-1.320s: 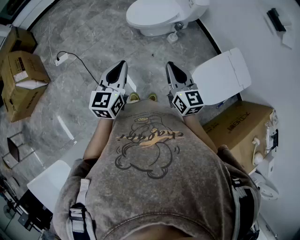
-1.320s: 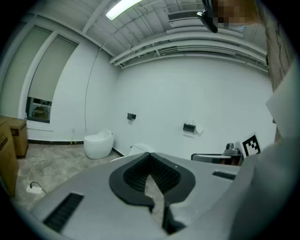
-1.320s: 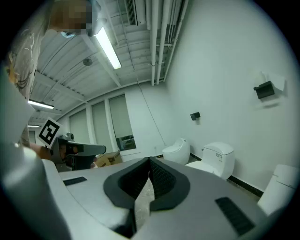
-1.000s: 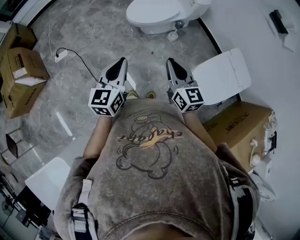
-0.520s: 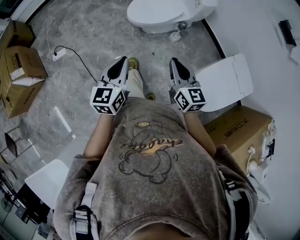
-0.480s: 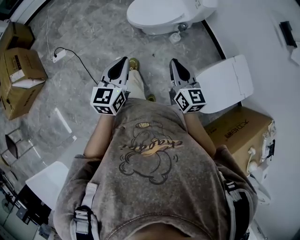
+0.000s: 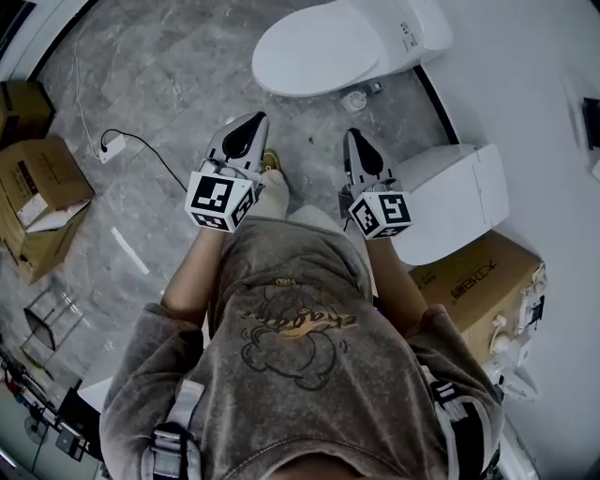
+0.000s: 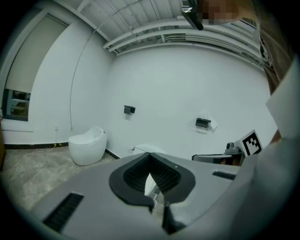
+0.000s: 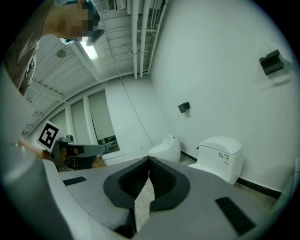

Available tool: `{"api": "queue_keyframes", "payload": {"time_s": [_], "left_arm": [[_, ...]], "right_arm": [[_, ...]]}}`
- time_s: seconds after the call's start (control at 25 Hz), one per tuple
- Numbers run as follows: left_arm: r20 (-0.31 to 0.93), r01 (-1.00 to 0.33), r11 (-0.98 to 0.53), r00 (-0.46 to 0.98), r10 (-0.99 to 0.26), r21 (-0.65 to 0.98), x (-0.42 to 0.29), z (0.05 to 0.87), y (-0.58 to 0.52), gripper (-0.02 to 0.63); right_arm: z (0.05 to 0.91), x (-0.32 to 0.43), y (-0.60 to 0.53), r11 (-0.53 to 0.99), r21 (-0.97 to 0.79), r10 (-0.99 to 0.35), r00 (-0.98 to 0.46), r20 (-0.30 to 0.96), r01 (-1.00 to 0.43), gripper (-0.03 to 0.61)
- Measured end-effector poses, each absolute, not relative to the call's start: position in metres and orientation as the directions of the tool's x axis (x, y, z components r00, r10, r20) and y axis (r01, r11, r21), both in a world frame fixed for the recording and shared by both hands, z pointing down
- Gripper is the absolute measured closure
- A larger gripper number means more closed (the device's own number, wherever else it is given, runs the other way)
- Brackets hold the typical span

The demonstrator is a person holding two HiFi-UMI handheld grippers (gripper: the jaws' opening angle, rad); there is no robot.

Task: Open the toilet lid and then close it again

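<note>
On the grey marble floor [image 7: 169, 56] of a white-walled room, we stand with a two-fingered grey gripper in each hand, both held out at waist height and pointing ahead. The left gripper [image 7: 255, 119] has its fingers [image 8: 133, 174] brought together so that the tips meet, and we see nothing between them. The right gripper [image 7: 351, 133] is the same: its fingers [image 9: 165, 180] touch at the tips and hold nothing.

The white oval toilet [image 7: 412, 28] stands ahead of us and a little to the right, against the wall, well apart from both grippers. Its smooth white lid [image 7: 323, 49] lies flat, shut over the bowl. In the right gripper view the same toilet shows its boxy tank to the right of the fingers.

Just to our right, beside the right gripper, sits a white squared fixture [image 7: 459, 197], with a brown cardboard box [image 7: 478, 281] behind it. An open brown carton [image 7: 37, 202] lies on the floor at our left, near a white power strip on a black cable [image 7: 108, 145]. In the left gripper view a second, egg-shaped white toilet [image 8: 86, 146] stands far off by the wall.
</note>
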State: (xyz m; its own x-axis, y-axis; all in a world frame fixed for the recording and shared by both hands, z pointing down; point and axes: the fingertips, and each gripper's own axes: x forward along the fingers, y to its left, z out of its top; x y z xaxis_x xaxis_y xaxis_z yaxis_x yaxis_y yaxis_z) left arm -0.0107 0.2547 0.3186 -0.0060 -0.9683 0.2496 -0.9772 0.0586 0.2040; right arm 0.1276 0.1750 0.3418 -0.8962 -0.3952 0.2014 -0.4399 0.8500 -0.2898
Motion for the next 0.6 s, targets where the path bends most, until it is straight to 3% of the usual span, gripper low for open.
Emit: {"api": "queue_keyframes", "payload": {"time_s": [0.32,0.6], "left_arm": [[0.293,-0.973,0.020,0.049,-0.955,0.228,-0.067,0.387,0.180,0.606],[0.361,-0.969,0.044,0.048,-0.931,0.243,-0.083,0.502,0.147,0.606]], "right_arm": [[0.407,0.068,0.104,0.824,-0.310,-0.416,-0.878,0.236,-0.473,0.552],[0.533,0.042,0.094,0.833,-0.339,-0.327,-0.884,0.334,-0.437,0.552]]}}
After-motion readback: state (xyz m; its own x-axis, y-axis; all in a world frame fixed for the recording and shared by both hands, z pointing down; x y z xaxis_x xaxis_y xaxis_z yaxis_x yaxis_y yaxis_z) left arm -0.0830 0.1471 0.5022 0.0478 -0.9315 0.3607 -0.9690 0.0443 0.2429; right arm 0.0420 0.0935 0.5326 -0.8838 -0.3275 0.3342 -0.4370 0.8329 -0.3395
